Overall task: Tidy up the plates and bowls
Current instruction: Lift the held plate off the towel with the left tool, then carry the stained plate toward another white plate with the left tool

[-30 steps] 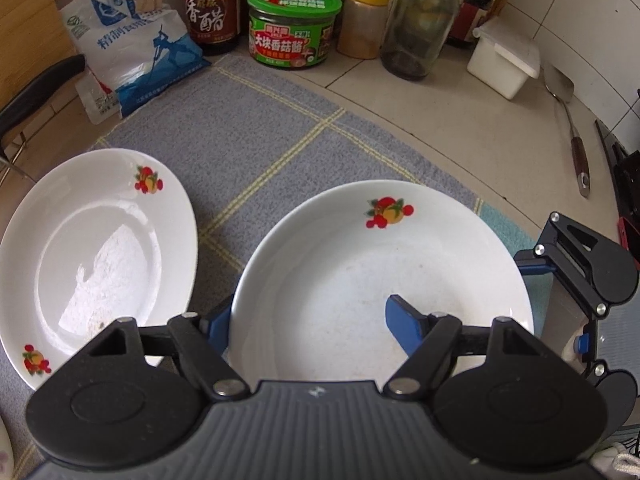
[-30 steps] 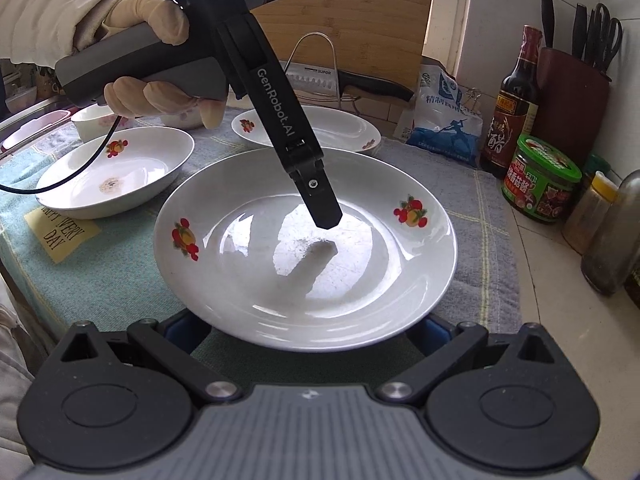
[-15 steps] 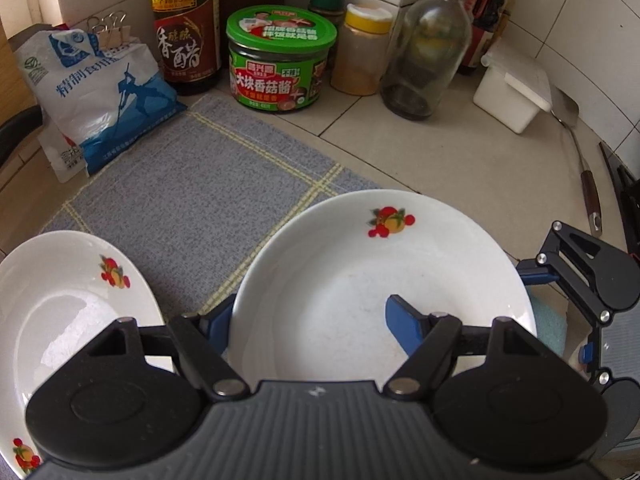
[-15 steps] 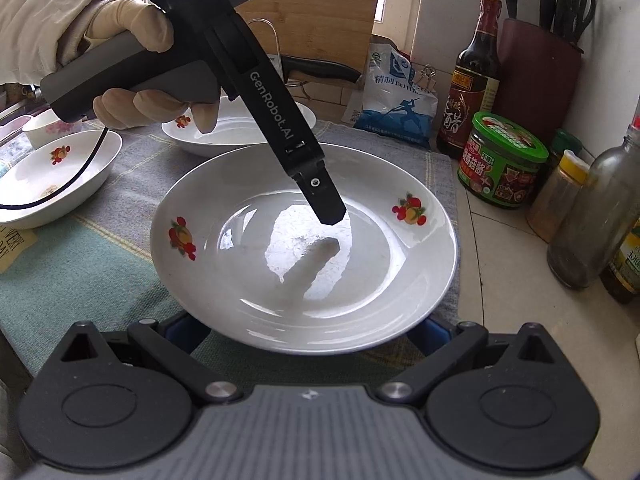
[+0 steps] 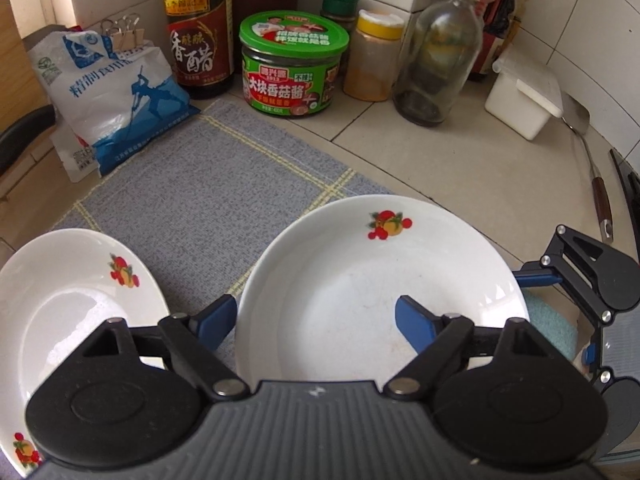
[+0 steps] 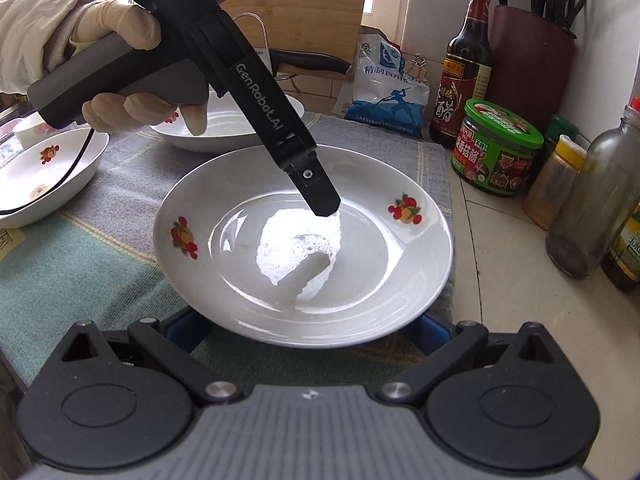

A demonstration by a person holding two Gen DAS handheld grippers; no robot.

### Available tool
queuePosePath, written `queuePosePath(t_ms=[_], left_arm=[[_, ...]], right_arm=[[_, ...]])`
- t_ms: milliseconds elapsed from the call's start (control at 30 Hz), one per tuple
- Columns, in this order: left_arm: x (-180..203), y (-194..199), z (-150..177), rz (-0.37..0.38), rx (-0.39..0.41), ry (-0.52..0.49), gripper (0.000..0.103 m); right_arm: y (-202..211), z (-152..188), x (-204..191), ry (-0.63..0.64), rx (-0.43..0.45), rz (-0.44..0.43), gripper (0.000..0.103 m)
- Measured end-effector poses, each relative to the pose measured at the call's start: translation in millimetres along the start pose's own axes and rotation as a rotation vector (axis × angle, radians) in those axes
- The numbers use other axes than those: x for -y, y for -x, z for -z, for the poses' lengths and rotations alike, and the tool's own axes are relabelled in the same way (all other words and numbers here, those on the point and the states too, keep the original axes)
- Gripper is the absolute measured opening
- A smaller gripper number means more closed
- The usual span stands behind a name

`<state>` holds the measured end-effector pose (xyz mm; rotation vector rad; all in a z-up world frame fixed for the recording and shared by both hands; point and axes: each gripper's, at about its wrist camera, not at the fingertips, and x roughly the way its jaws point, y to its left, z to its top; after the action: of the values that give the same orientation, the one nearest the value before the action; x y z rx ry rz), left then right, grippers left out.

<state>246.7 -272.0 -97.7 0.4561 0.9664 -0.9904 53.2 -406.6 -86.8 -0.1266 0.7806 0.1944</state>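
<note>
Partly, your right gripper [image 6: 306, 330] hid its fingertips under the plate [image 6: 304, 244] on the grey mat [image 6: 120, 200] (grip unclear); your left gripper's [image 5: 316, 322] jaws were opening astride the plate's rim.

A: Where does the plate [image 5: 360, 280] sit?

B: On the placemat [image 5: 200, 200], at its right edge, next to the bare countertop [image 5: 460, 168]. A second plate [image 5: 60, 300] lies left of it on the same mat.

A: What stands behind the mat?

B: From left to right in the left wrist view: salt bag [image 5: 116, 96], vinegar bottle [image 5: 198, 24], mushroom sauce jar [image 5: 292, 64], spice jar [image 5: 374, 56], glass bottle [image 5: 436, 56], lidded box [image 5: 524, 96]. A spatula [image 5: 592, 168] lies right of the box.

A: And in the right wrist view?

B: A knife block [image 6: 528, 52] stands behind the vinegar bottle. A third plate [image 6: 36, 176] sits far left.
</note>
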Motion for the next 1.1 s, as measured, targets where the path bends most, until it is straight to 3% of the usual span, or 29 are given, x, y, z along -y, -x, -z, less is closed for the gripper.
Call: queuePosePath(t_ms=[333,567,767,933,1100], left_arm=[[18.3,103.7,49.6,-0.139,0.151,0.097,0.094],[24.3,158.0,106.6,-0.249,0.238,0.189,0.096],[5.8,180.6,171.4,-0.353,0.231,0.282,0.096],[-30.7,192.2,219.2,-0.359,0.184,0.425,0.096],[-60.6,196.1,257.2,-0.357,0.134,0.495,0.096]], right_arm=[[45.8,-0.3,-26.5,0.041,0.034,-0.011,0.103],[70.1,-15.1,-66.9,0.138,0.113,-0.098,0.103],[57.8,-34.4,-109.7,0.178,0.148,-0.174,0.103],[30.1,-45.2,-148.8,0.215,0.108,-0.235,0.103],[3.4,-48.6,-180.6,0.234,0.052,-0.27,0.103]])
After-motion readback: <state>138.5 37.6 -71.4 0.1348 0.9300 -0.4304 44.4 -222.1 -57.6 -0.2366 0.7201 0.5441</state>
